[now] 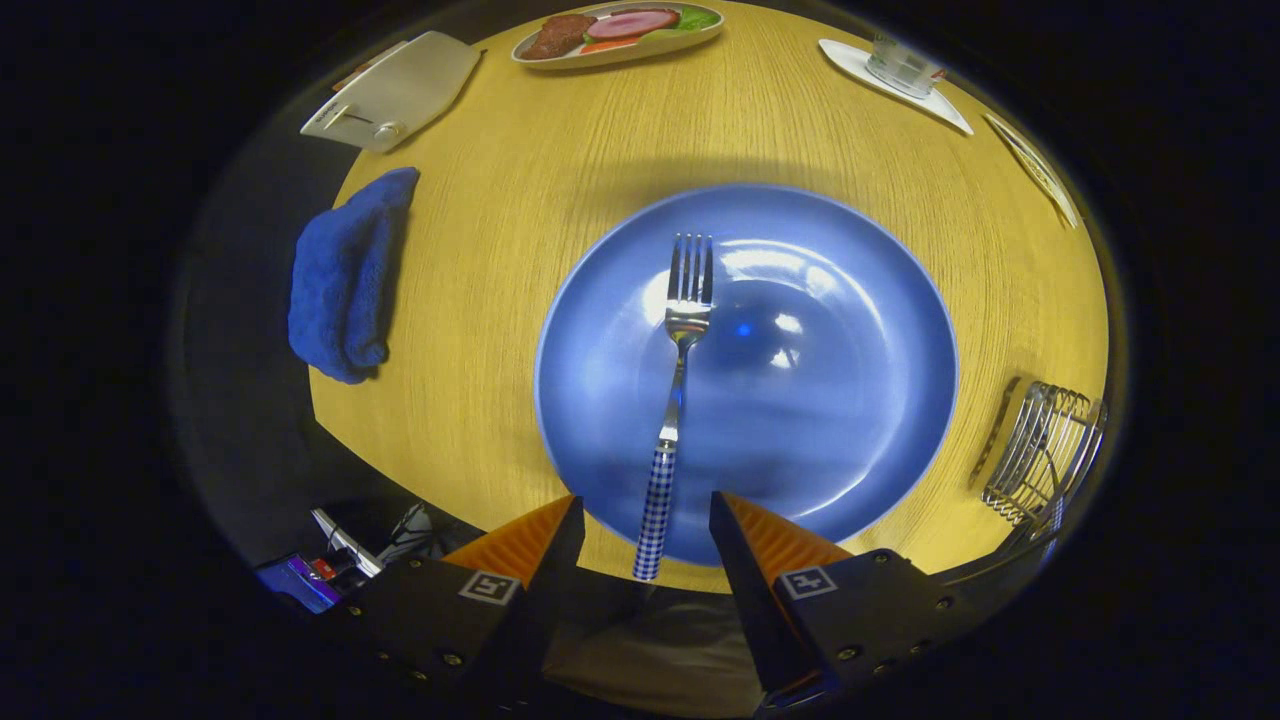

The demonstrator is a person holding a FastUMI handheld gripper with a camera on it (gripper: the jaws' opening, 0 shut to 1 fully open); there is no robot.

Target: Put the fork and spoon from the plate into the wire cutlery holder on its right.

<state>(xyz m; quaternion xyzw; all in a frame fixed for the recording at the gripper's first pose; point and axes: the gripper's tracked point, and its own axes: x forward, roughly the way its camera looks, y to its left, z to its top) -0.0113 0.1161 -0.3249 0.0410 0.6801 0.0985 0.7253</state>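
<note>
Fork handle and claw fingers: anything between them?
Nothing. In the gripper view the open claw straddles the checked handle end of the fork, with bare gaps either side, over the blue plate rim.

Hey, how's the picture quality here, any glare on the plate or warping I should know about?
In the gripper view, bright glare patches sit on the blue plate beside the fork; fisheye distortion bends the table edge and stretches the wire cutlery holder; a soft shadow falls beyond the plate; the open tongs flank the fork's handle end, which looks sharp.

fork point(678, 390) on plate point(850, 440) | handle between open tool point(647, 520) fingers | wire holder point(1045, 455) right of plate
</note>
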